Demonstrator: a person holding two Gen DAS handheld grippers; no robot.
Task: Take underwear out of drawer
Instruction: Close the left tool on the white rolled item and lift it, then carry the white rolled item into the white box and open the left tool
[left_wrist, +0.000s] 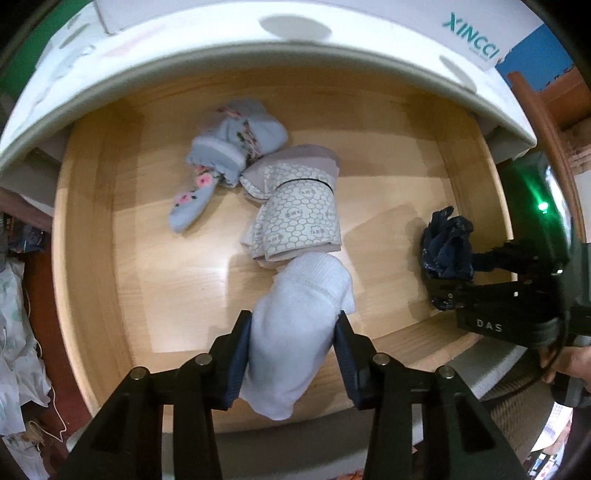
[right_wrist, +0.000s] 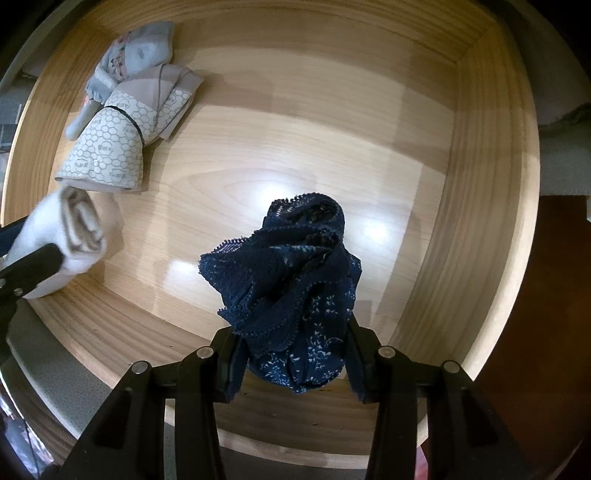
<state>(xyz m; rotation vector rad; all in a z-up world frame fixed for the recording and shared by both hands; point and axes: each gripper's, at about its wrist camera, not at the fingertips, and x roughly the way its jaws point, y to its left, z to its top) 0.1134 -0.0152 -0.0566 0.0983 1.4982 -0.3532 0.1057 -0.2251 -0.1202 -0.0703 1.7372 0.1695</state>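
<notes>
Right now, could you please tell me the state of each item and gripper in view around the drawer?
drawer: open.
white rolled garment: clamped in left gripper, lifted.
navy lace underwear: bunched, clamped in right gripper.
honeycomb-print underwear: folded, lying on drawer floor.
light blue floral garment: crumpled on drawer floor, touching the honeycomb pair.

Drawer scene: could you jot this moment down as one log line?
left gripper: shut on white bundle | right gripper: shut on navy lace underwear | drawer: honeycomb-print bundle, floral bundle inside
</notes>
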